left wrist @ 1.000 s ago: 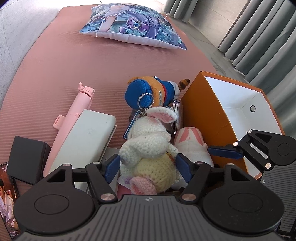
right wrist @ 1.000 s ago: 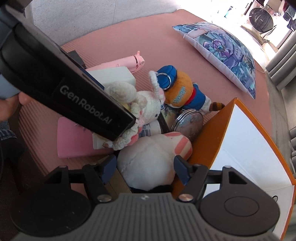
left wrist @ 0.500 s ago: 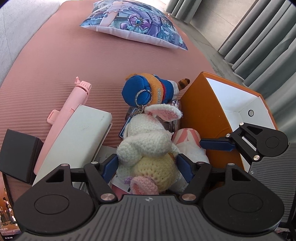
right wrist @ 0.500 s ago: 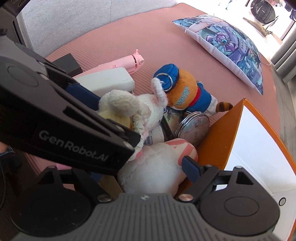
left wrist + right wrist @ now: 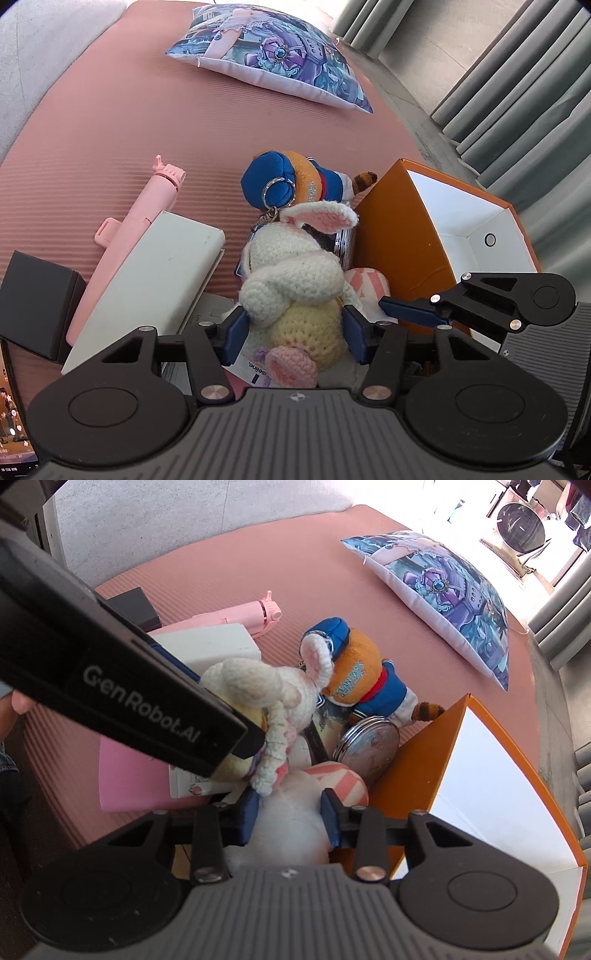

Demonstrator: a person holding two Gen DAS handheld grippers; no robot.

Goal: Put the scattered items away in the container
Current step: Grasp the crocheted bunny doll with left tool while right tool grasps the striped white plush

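Left fingers (image 5: pixel 236 334) around crocheted bunny (image 5: pixel 295 284)

Box (image 5: pixel 399 236) sits right of the toy pile; knitted rabbit (image 5: pixel 295 280) in front of the capped plush (image 5: pixel 291 181). Fan (image 5: pixel 144 218) and slab (image 5: pixel 155 280) lie left. Pillow (image 5: pixel 273 55) far behind.

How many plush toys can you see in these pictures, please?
3. The crocheted rabbit sits in the left gripper, the white plush sits in the right gripper, and the blue-capped plush lies beside the orange box. More may be hidden beneath.
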